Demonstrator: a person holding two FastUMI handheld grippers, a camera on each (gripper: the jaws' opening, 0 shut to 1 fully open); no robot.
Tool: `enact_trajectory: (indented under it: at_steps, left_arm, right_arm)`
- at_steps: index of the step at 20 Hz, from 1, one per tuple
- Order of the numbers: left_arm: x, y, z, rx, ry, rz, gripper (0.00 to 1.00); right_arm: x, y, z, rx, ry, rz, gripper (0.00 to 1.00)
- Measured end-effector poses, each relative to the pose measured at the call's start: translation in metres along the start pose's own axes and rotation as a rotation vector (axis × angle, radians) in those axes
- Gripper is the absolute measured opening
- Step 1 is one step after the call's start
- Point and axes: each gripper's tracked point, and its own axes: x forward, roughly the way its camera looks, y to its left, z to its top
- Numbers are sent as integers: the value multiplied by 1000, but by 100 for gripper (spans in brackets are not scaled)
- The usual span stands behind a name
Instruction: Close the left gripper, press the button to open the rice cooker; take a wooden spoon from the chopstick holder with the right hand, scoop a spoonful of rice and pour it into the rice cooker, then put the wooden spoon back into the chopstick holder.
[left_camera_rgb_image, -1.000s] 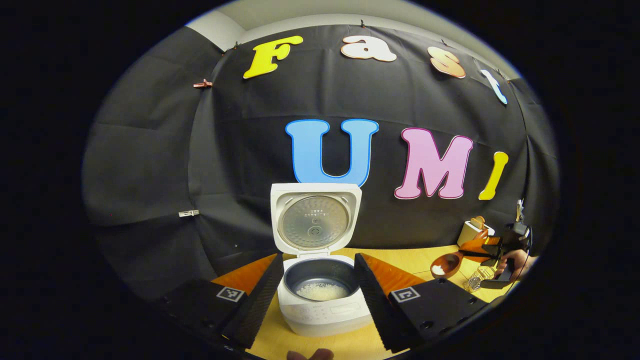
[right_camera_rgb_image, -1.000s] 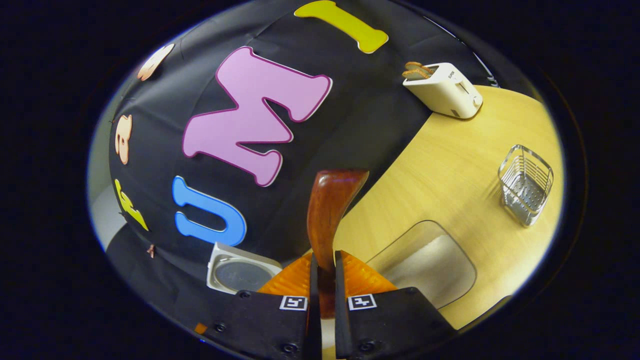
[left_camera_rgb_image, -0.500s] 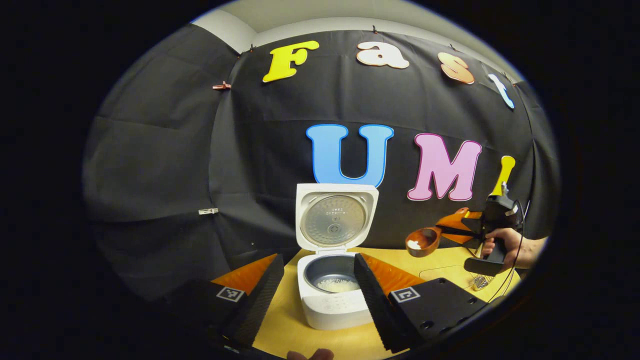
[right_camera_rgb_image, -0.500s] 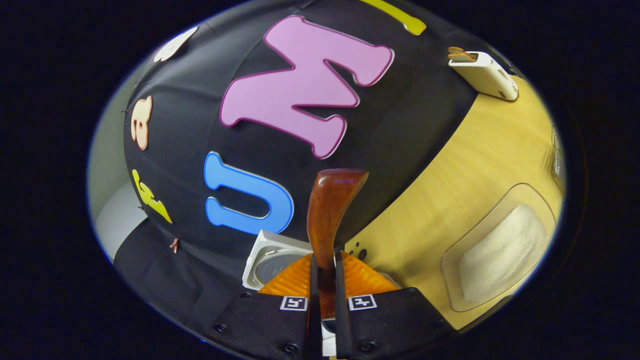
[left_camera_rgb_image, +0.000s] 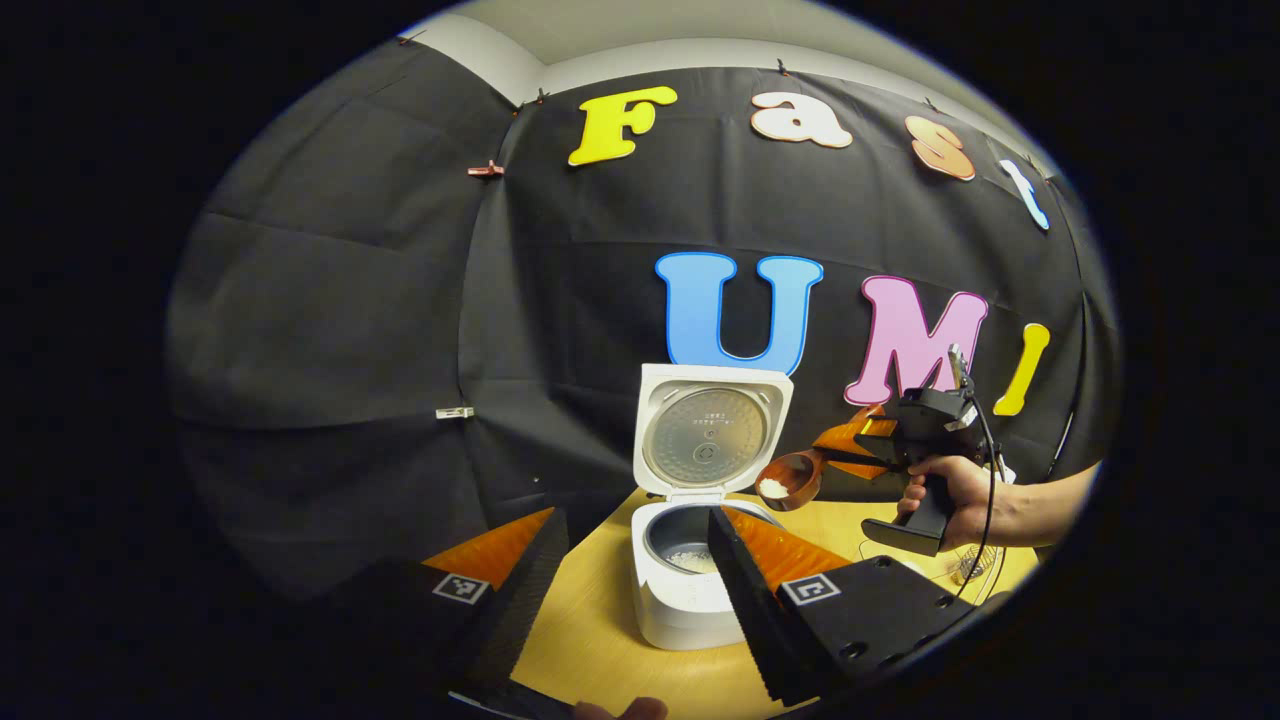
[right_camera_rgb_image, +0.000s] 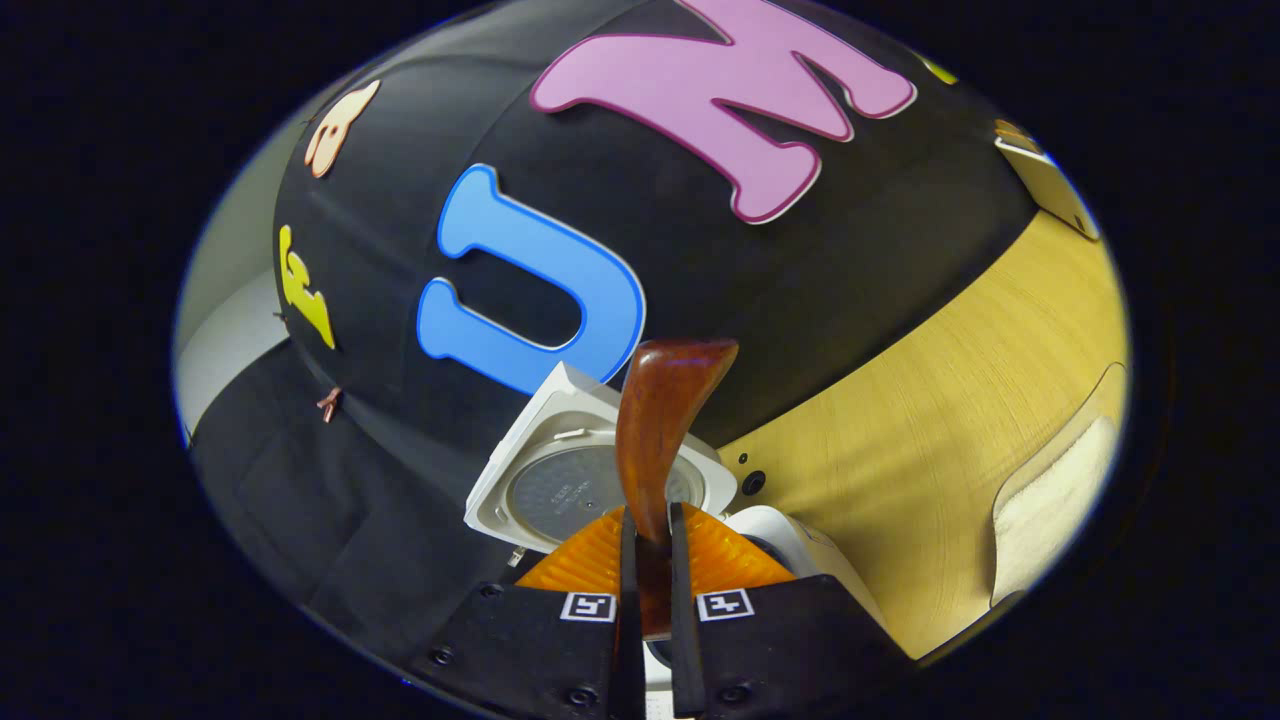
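The white rice cooker (left_camera_rgb_image: 690, 610) stands on the wooden table with its lid (left_camera_rgb_image: 712, 430) raised; some rice lies in the inner pot (left_camera_rgb_image: 688, 552). My left gripper (left_camera_rgb_image: 630, 600) hangs open in front of it, fingers either side of the cooker and apart from it. Farther right a hand holds my right gripper (left_camera_rgb_image: 865, 448), shut on the wooden spoon (left_camera_rgb_image: 790, 478). The spoon's bowl carries rice and hovers just right of the lid, above the pot's right rim. In the right gripper view the gripper (right_camera_rgb_image: 648, 545) clamps the spoon handle (right_camera_rgb_image: 655, 430), with the cooker lid (right_camera_rgb_image: 560, 490) behind it.
A clear container of rice (right_camera_rgb_image: 1050, 490) lies on the table (right_camera_rgb_image: 900, 420) to the right, and a white toaster (right_camera_rgb_image: 1050, 175) stands by the wall. A bit of the wire chopstick holder (left_camera_rgb_image: 968, 568) peeks out under the hand.
The right gripper has carried the loaded spoon up and left, from near the chopstick holder to beside the cooker's lid. The left gripper has drawn back and turned left; it stays open.
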Motion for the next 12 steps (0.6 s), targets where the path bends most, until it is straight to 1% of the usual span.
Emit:
enact_trajectory:
  at_steps: [1,3,4,5,6,8,12]
  left_arm:
    - [0,3,0,-4,0,4,91]
    - [0,7,-1,-9,3,11,90]
    - [0,9,-3,-12,4,14,90]
    - [0,10,-4,-16,6,15,87]
    - [0,12,-5,-18,5,16,90]
    - [0,14,-7,-22,7,19,90]
    - [3,17,-7,-37,11,22,91]
  right_arm:
    - [4,4,-3,-29,4,-3,14]
    - [13,10,-10,-103,14,-18,14]
    - [16,12,-11,-160,15,-26,14]
    - [18,14,-13,-226,18,-31,14]
    - [19,18,-15,-280,22,-33,14]
    - [22,23,-22,-339,36,-29,14]
    - [28,25,-34,-447,55,-45,14]
